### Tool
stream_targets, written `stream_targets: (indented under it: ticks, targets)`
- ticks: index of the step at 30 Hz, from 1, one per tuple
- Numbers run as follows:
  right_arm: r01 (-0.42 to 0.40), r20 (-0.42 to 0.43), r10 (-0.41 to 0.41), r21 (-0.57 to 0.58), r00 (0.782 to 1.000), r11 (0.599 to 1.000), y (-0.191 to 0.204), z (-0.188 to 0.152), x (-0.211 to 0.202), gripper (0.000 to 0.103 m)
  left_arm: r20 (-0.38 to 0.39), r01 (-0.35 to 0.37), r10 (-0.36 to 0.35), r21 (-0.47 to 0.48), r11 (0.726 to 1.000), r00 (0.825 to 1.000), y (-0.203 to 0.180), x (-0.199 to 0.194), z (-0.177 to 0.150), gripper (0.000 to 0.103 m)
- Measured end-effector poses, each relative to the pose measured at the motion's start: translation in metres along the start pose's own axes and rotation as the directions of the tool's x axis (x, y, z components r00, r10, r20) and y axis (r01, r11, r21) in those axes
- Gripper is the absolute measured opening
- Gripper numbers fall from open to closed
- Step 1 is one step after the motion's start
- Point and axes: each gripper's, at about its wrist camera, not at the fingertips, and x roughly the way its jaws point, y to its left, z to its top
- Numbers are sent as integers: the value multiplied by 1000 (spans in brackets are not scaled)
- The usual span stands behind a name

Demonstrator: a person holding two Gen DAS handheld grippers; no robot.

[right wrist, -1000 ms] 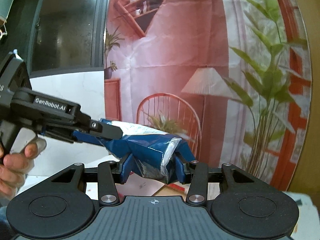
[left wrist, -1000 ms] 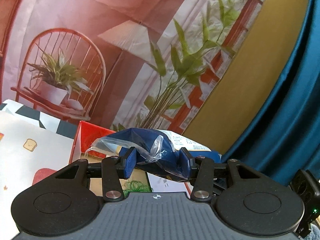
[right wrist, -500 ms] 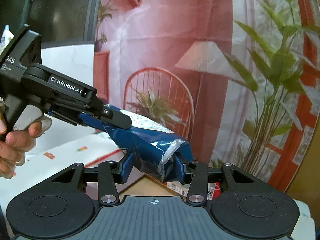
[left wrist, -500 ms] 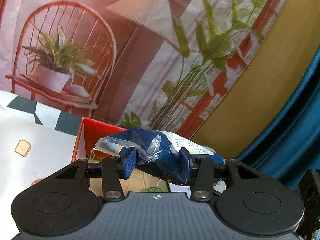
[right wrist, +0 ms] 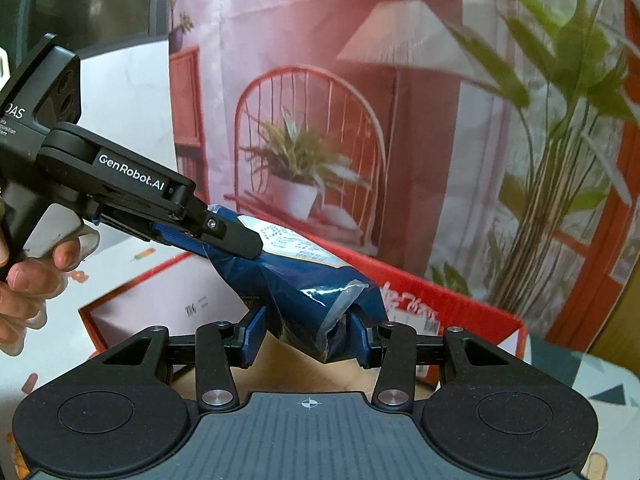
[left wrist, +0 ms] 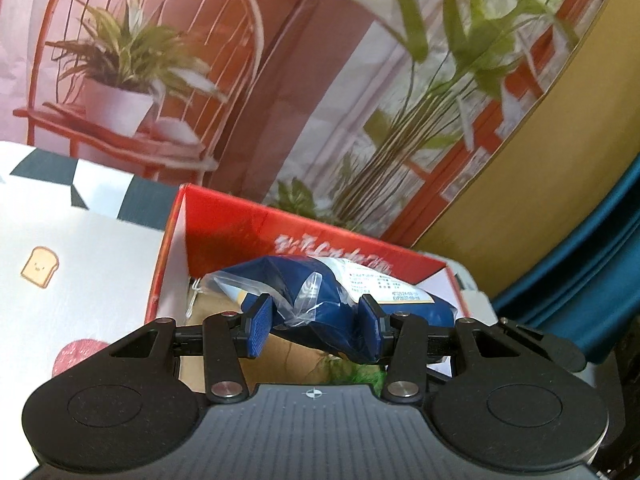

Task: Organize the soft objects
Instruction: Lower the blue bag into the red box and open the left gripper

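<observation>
Both tools grip one blue pouch (right wrist: 316, 288) by its ends – right tool (right wrist: 306, 334) at the crimped end, left tool (left wrist: 316, 322) at the other, held above the open red box (left wrist: 256, 236). "GenRobot.AI" reads along the left tool; the pouch's white label is too small to read. A hand (right wrist: 28, 276) grips its handle, cut off at the frame edge.

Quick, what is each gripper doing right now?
Left gripper: shut on the blue pack.
Right gripper: shut on the same pack's other end.

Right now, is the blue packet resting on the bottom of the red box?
No, the blue packet hangs above the red box, one end clamped in each gripper's jaws.
</observation>
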Motion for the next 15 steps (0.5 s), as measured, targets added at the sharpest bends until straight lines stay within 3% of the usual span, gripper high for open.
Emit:
stream_targets:
  ticks: [10, 15]
  targets:
    - [-26, -97, 25, -5, 995, 1000, 4, -13, 0, 43, -59, -38, 39, 8, 999, 998, 9, -13, -18, 51]
    - [-26, -115, 26, 1, 993, 1000, 8, -20, -7, 43, -48, -42, 43, 14, 999, 998, 9, -26, -25, 51]
